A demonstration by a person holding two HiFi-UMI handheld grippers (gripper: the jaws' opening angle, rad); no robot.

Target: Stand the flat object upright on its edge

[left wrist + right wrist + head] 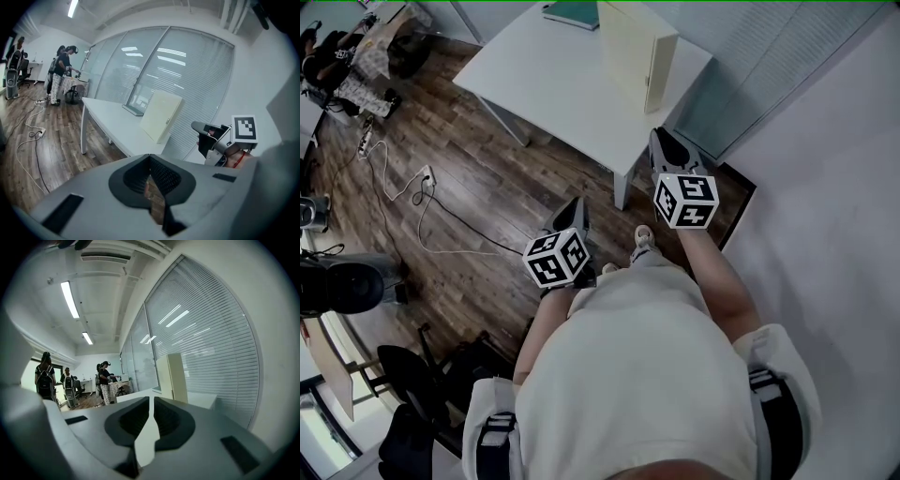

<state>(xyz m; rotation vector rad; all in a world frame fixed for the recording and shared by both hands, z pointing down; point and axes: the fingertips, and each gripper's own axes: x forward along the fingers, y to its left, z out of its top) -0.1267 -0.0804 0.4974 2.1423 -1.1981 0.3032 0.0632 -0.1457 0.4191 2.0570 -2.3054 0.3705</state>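
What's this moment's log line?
cream folder: upright on table | left gripper: jaws shut, empty | right gripper: jaws shut, empty | neither touching folder

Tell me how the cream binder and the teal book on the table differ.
Pose: the cream binder stands upright on its edge, while the teal book lies flat. Colour: the binder is pale cream and the book is teal. Size: the binder looks the larger of the two, though the book is partly cut off in the head view. Both rest on the white table.
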